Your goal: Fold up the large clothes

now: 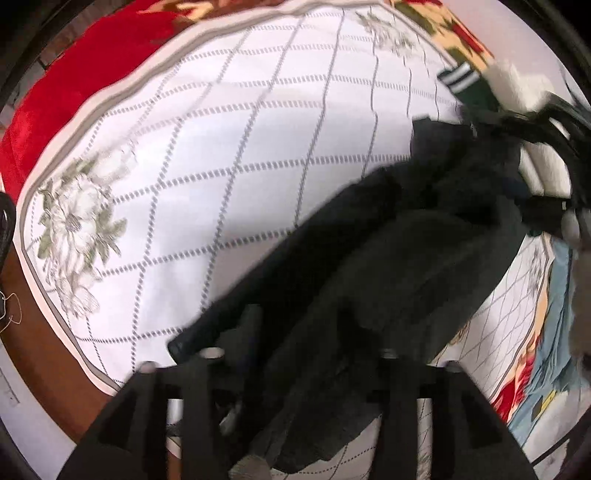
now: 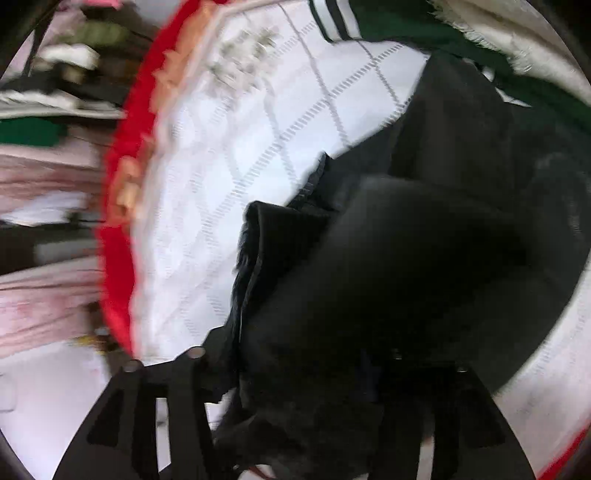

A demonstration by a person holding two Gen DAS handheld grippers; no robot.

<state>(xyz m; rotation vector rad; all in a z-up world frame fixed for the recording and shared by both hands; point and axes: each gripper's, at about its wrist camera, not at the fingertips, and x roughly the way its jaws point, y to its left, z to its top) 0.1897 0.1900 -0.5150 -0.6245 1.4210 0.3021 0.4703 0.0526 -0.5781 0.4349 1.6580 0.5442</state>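
Observation:
A large black garment [image 1: 388,258] hangs bunched over a white quilted bed cover [image 1: 221,147] with grey diamond lines and flower prints. My left gripper [image 1: 295,373] is shut on one end of the garment, which drapes between its fingers. In the right wrist view the same black garment [image 2: 388,277] fills the lower right, and my right gripper [image 2: 325,373] is shut on its other end, its ribbed hem [image 2: 266,229] showing. The right gripper also shows at the far right of the left wrist view [image 1: 554,206]. Both views are motion-blurred.
A green garment with white stripes [image 2: 388,33] and a white fluffy cloth [image 2: 517,40] lie at the bed's far side. A red blanket [image 1: 81,85] borders the cover. Pink and other clothes [image 2: 44,221] pile left of the bed. A brown wooden edge [image 1: 44,350] lies lower left.

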